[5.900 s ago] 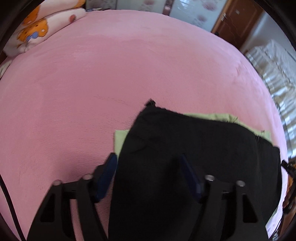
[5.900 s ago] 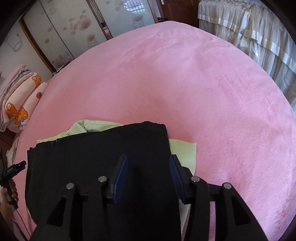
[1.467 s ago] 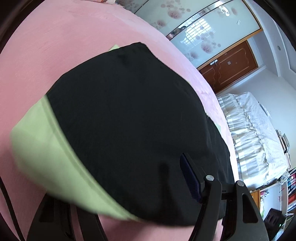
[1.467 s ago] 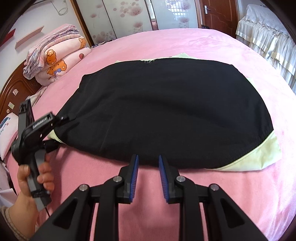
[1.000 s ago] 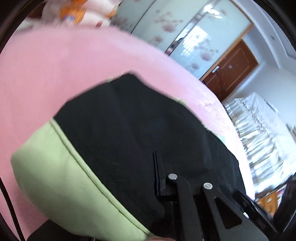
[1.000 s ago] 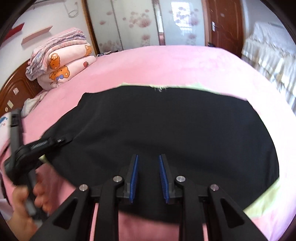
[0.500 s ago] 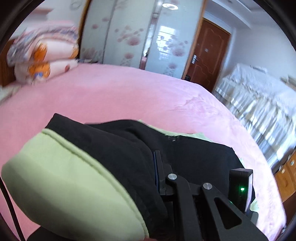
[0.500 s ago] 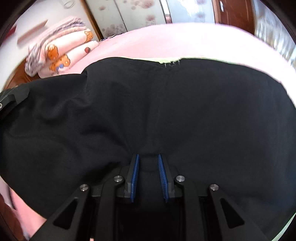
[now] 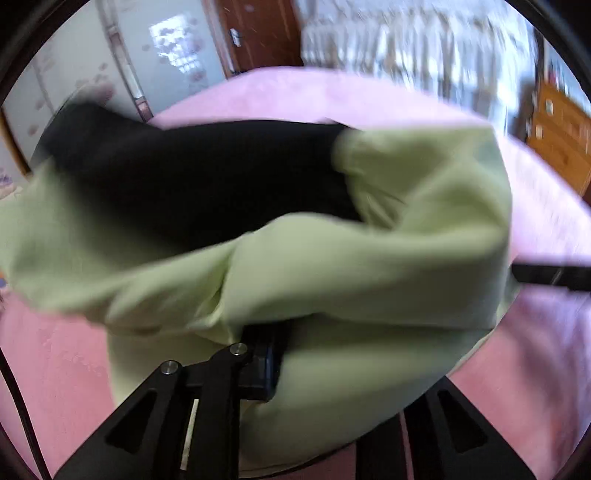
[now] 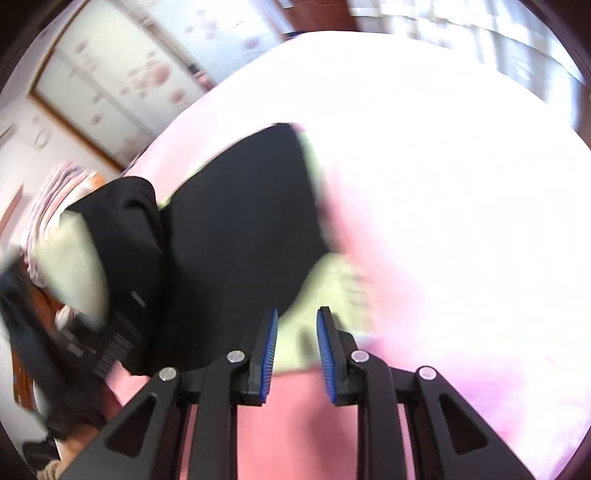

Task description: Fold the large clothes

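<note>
A large black and light green garment (image 9: 332,258) lies on the pink bed (image 9: 546,214). In the left wrist view it drapes over my left gripper (image 9: 295,354), which is shut on its green edge and holds it lifted; the image is blurred. In the right wrist view the garment (image 10: 240,221) lies partly folded ahead and to the left, with a lifted fold (image 10: 110,236) at far left. My right gripper (image 10: 295,347) hangs just above the bed at the garment's near green corner, jaws slightly apart and empty.
Folded quilts (image 10: 48,199) are stacked at the far left by the headboard. Wardrobe doors (image 10: 122,81) and a wooden door (image 9: 255,33) stand behind the bed. White ruffled bedding (image 9: 424,55) lies beyond the bed. A wooden dresser (image 9: 561,129) is at right.
My left gripper has swung the garment's edge up and across toward the right. My right gripper has let go of the black cloth and pulled back to the near green corner.
</note>
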Action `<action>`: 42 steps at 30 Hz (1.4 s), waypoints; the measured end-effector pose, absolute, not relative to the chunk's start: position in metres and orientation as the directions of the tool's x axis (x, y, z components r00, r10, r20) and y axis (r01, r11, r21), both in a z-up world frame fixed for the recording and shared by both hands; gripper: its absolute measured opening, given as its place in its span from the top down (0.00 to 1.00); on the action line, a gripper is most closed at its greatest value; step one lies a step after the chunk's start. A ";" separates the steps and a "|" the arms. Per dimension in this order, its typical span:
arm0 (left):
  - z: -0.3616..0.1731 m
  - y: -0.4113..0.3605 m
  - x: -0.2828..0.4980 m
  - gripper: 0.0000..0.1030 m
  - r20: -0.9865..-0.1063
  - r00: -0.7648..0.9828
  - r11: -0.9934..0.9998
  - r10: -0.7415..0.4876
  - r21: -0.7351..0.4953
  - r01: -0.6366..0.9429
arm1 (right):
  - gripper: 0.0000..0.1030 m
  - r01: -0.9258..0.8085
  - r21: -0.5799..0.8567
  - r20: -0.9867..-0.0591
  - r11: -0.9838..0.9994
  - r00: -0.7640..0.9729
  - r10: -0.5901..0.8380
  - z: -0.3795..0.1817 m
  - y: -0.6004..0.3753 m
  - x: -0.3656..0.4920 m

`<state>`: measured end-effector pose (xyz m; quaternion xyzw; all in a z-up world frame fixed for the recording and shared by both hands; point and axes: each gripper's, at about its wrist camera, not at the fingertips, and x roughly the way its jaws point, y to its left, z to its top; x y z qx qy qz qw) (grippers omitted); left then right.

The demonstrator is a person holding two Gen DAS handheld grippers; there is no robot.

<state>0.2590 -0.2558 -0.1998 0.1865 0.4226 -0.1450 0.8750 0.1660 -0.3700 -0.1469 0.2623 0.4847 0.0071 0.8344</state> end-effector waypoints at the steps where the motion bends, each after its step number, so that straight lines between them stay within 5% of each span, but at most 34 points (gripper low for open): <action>1: -0.204 -0.260 0.254 0.81 -0.788 0.610 0.879 -0.084 0.230 0.417 | 0.79 0.249 0.448 -0.805 0.859 0.530 0.267 -0.148 -0.374 0.164; 5: -0.193 -0.251 0.248 0.65 -0.792 0.595 0.892 -0.137 0.162 0.421 | 0.79 0.240 0.437 -0.806 0.867 0.532 0.259 -0.148 -0.369 0.164; 7: -0.181 -0.238 0.245 0.40 -0.803 0.552 0.903 -0.223 0.043 0.427 | 0.77 0.230 0.432 -0.804 0.872 0.535 0.258 -0.147 -0.363 0.167; 9: -0.170 -0.224 0.237 0.32 -0.795 0.533 0.905 -0.291 -0.048 0.422 | 0.72 0.218 0.418 -0.803 0.882 0.543 0.246 -0.144 -0.355 0.168; 19: -0.140 -0.155 0.175 0.30 -0.736 0.552 0.912 -0.393 -0.238 0.333 | 0.68 0.051 0.384 -0.740 0.922 0.614 0.275 -0.108 -0.333 0.144; 23: -0.141 -0.136 0.173 0.30 -0.748 0.545 0.925 -0.379 -0.287 0.250 | 0.28 -0.072 0.306 -0.723 0.949 0.631 0.281 -0.088 -0.297 0.147; 30: -0.150 -0.081 0.175 0.30 -0.744 0.564 0.928 -0.359 -0.348 0.132 | 0.27 -0.267 0.019 -0.787 0.963 0.591 0.179 -0.095 -0.223 0.194; 31: -0.151 -0.080 0.178 0.30 -0.744 0.565 0.928 -0.357 -0.352 0.123 | 0.28 -0.286 0.011 -0.808 0.958 0.562 0.177 -0.102 -0.217 0.202; 32: -0.152 -0.077 0.179 0.30 -0.744 0.567 0.928 -0.354 -0.354 0.116 | 0.43 -0.304 0.014 -0.826 0.953 0.534 0.183 -0.109 -0.213 0.209; 33: -0.153 -0.076 0.181 0.30 -0.744 0.568 0.929 -0.352 -0.354 0.112 | 0.81 -0.316 0.023 -0.839 0.949 0.510 0.190 -0.114 -0.211 0.213; 34: -0.154 -0.074 0.180 0.30 -0.742 0.569 0.928 -0.353 -0.356 0.111 | 0.93 -0.305 0.038 -0.847 0.952 0.495 0.192 -0.115 -0.213 0.215; 39: -0.160 -0.082 0.187 0.30 -0.742 0.559 0.922 -0.370 -0.367 0.122 | 0.92 -0.073 0.314 -0.781 0.947 0.547 0.301 -0.116 -0.282 0.203; 42: -0.166 -0.084 0.188 0.30 -0.755 0.535 0.920 -0.380 -0.368 0.134 | 0.97 0.101 0.372 -0.848 0.923 0.440 0.293 -0.163 -0.317 0.199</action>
